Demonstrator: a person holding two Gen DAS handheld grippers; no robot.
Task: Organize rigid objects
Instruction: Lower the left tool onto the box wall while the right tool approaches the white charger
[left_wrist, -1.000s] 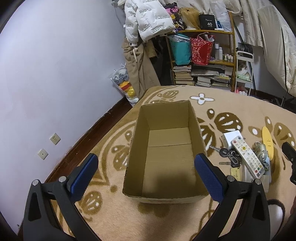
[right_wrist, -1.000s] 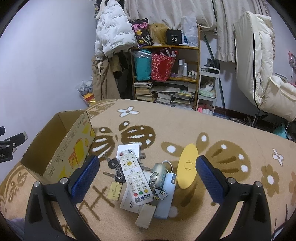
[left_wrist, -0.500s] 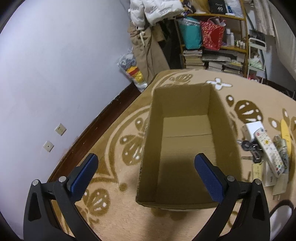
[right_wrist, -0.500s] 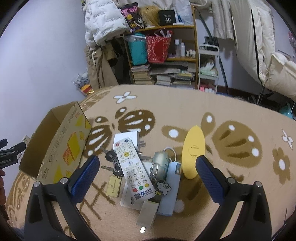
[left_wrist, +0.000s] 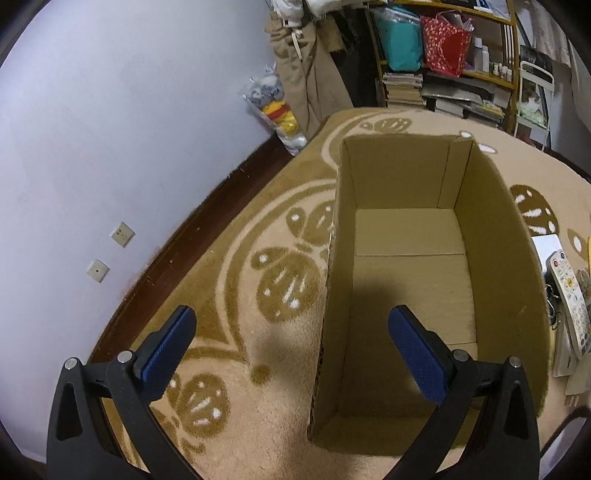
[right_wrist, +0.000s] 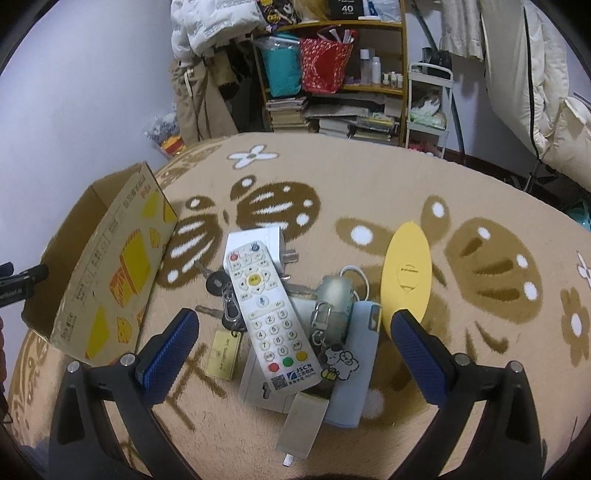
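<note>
A patterned tan rug covers the floor, with a cluttered shelf at the far wall. An open, empty cardboard box stands on the rug. The left gripper hangs above its near left wall, fingers spread wide, nothing between them. Just right of the box lies a pile of small items. The right gripper hovers over it, fingers also wide apart and empty. In the pile, a white remote lies on top, a yellow oval to its right, a pale blue case between them, and keys on the remote's left.
</note>
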